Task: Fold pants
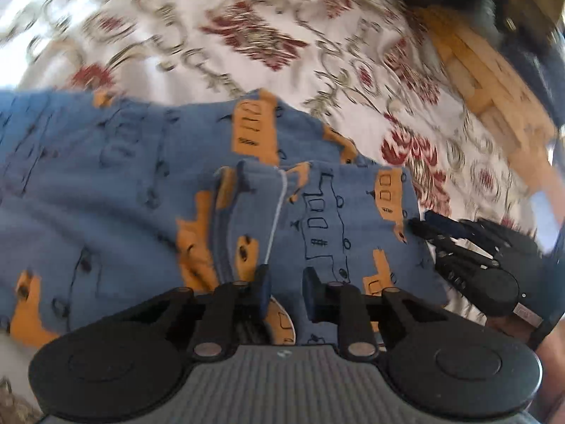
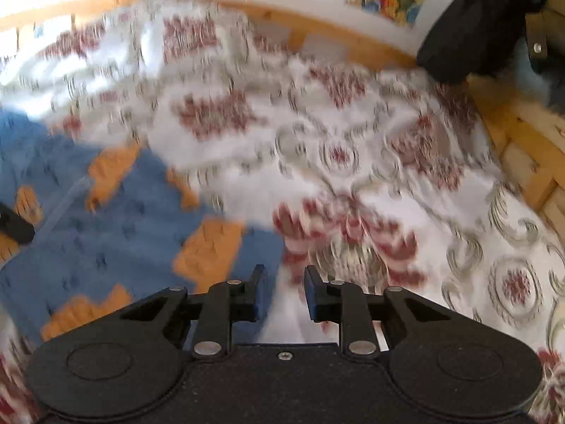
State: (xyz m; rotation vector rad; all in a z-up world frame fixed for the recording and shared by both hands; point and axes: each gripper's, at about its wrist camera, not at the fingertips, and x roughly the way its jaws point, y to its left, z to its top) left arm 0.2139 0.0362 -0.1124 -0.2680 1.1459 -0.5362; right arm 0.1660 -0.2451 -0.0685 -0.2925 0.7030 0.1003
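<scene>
No readable text, labels or numbers anywhere; both views motion-blurred, the blue cotton pants (image 1: 106, 183) carry only orange vehicle drawings.

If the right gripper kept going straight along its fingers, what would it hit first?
Most likely the flowered bedcover. The right gripper points past the right edge of the blue pants, with nothing between its open fingers. The frame is blurred, so depth is uncertain.
</scene>
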